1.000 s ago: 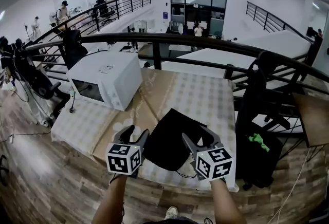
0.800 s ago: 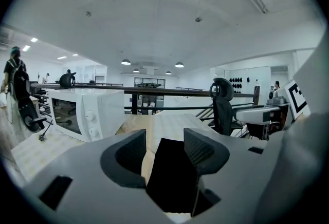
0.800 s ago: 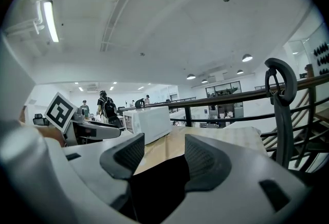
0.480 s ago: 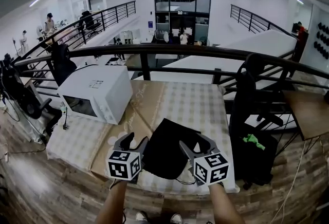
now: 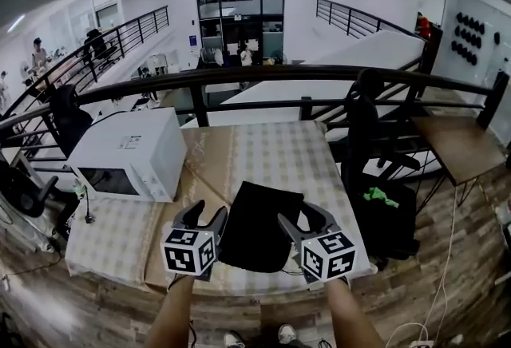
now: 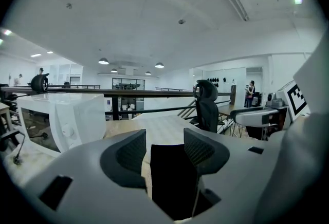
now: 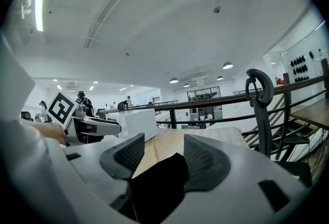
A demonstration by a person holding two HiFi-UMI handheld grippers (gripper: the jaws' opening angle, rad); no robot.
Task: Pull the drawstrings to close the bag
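1. The left gripper (image 5: 204,218) has its jaws wide apart and holds nothing. In the left gripper view the black bag (image 6: 174,179) shows through the gap, lying on the table beyond the jaws.
2. The right gripper (image 5: 302,220) is just as wide open and also holds nothing. The right gripper view shows the same dark cloth in the gap between its jaws.
3. A thin pale cord (image 6: 195,201) runs down over the near end of the bag. No jaw is on it.
4. From the head view the two grippers sit level with each other at the near end of the bag, the left one by its left corner and the right one by its right corner. I cannot tell whether either touches the cloth.
5. The bag lies flat near the front edge of the table (image 5: 279,151), on the checked cover, with its far end slightly to the right.
6. A white microwave (image 5: 128,153) stands on the table's left part, well apart from the bag.
7. A dark railing (image 5: 263,77) runs behind the table, and a black chair (image 5: 366,131) stands just off its right side.
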